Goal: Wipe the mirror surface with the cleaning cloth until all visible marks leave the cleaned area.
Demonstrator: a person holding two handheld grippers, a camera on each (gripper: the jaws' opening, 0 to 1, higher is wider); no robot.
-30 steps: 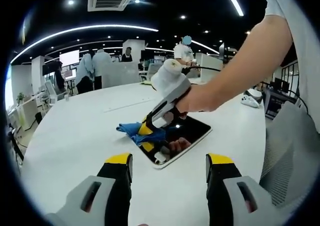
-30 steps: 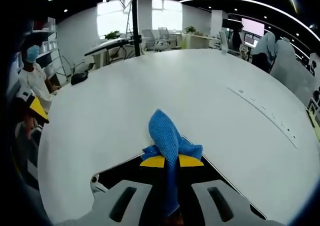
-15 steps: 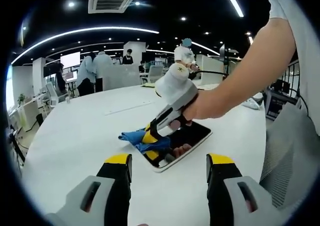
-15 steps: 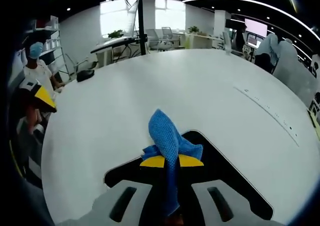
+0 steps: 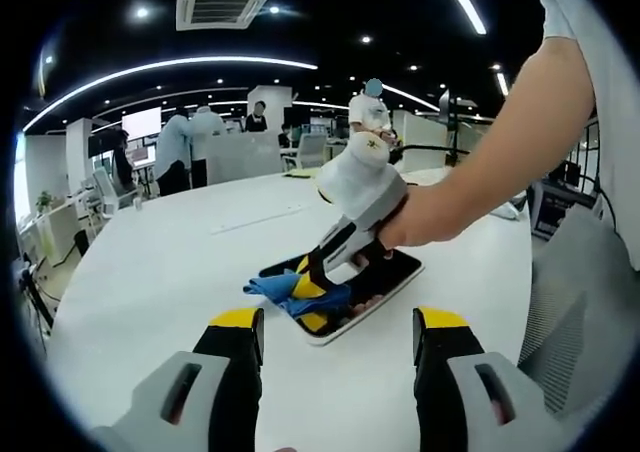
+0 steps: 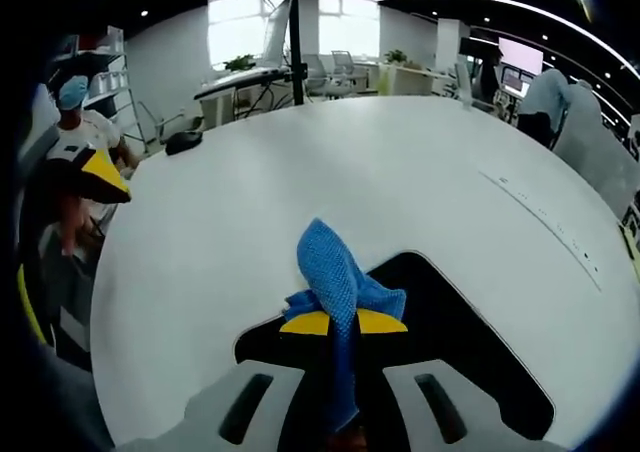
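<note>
Sliding further across the mirror [image 5: 378, 277], the right gripper [image 5: 312, 290] kept the blue cleaning cloth [image 6: 338, 282] clamped and pressed on the glass. Left gripper [image 5: 338, 334] hung open above the white table [image 5: 150, 282].

A dark, white-edged mirror [image 5: 385, 277] lies flat on the white table [image 5: 150, 282], centre of the left gripper view. A bunched blue cloth [image 6: 335, 277] rests on its near-left end, pinched by the right hand-held gripper [image 6: 343, 322].

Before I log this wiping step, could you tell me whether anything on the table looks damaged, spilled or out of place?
Nothing stands out. The mirror lies flat on the white table, and the right gripper holds the blue cloth on its glass. The left gripper hangs open, clear of both. No spill or crack shows.
</note>
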